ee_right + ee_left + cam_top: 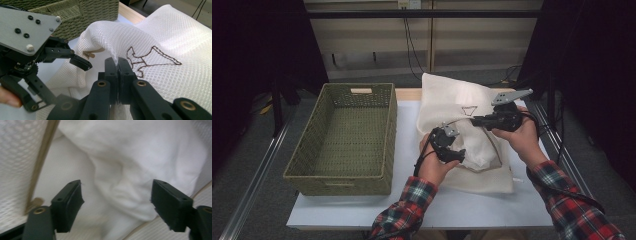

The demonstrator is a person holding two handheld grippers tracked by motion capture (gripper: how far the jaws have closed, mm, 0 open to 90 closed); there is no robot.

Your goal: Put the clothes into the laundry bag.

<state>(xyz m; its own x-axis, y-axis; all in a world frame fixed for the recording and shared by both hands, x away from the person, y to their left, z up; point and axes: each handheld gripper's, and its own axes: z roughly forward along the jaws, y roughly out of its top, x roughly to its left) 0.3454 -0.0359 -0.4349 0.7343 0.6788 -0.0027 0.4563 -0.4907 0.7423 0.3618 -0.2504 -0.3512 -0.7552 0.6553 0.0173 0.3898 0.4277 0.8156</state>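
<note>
A white mesh bag (452, 100) with a brown triangle mark lies on the table, its tan-edged mouth toward the person. My right gripper (474, 120) is shut on the bag's upper mesh layer (175, 40) and lifts a fold of it, pinched between the jaws (117, 62). White cloth (479, 152) sits inside the mouth. My left gripper (457, 156) is at that mouth, open. In the left gripper view the white cloth (140, 157) bulges between the wide jaws (116, 192), and the pads stand clear of it. Mesh (15, 157) and the tan edge run along the left.
An empty green woven basket (337, 181) stands on the left half of the white table (412, 200), close beside the bag, and its wall (75, 15) shows behind the left gripper. Dark curtains and metal rails flank the table.
</note>
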